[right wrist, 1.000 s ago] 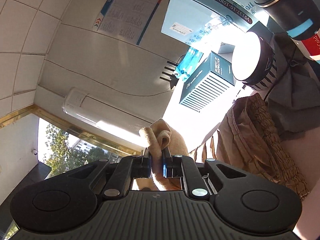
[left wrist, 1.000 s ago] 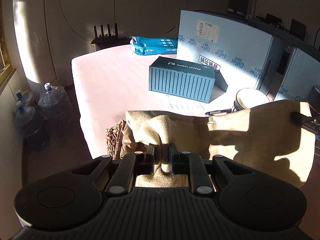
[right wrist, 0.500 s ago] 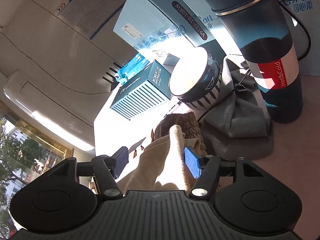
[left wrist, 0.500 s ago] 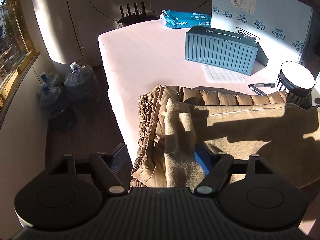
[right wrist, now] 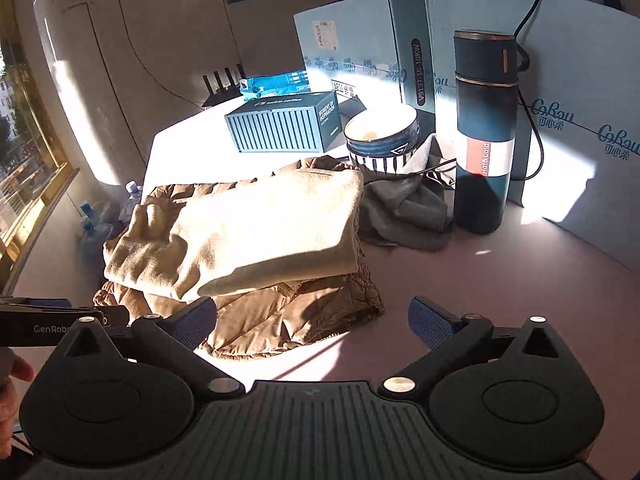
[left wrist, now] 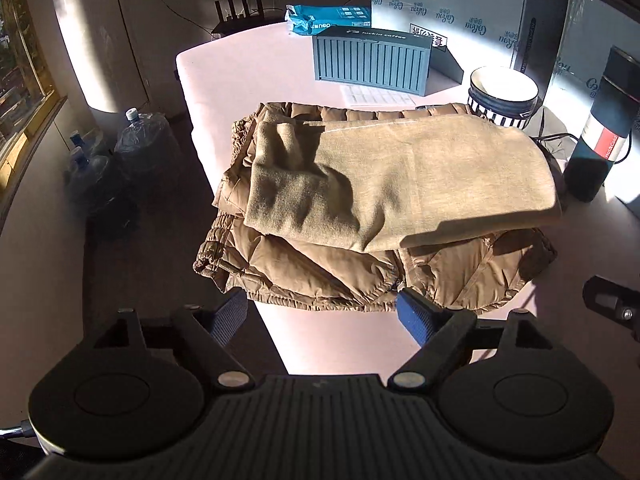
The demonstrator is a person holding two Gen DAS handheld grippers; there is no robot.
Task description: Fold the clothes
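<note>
My left gripper (left wrist: pixel 322 314) has its jaws spreading, blue pads wide apart with nothing between them; it hangs just short of the near edge of the pile. My right gripper (right wrist: pixel 312 320) is likewise opening, pads far apart and empty, its left pad in front of the jacket's (right wrist: pixel 280 320) hem without gripping it. In the right view I see the side of the left gripper at the left edge, with a bit of a hand (right wrist: pixel 12 384) below it.

Just past both grippers lies the folded sweater (left wrist: pixel 400 184), tan knit, resting flat on top of the brown puffer jacket (left wrist: pixel 320 268). The jacket sits on the pale table (left wrist: pixel 248 80) near its left edge, its cuffs slightly overhanging.

Behind the pile stands a striped bowl (left wrist: pixel 502 94), touching or nearly touching the jacket's far side. A grey cloth (right wrist: pixel 404 212) lies crumpled between the pile and a dark flask (right wrist: pixel 484 132), which stands upright to the right. Farther back sit a ribbed blue box (left wrist: pixel 372 62), a teal packet (left wrist: pixel 328 20) and large cartons (left wrist: pixel 444 8). Water bottles (left wrist: pixel 100 160) stand on the floor left of the table.
</note>
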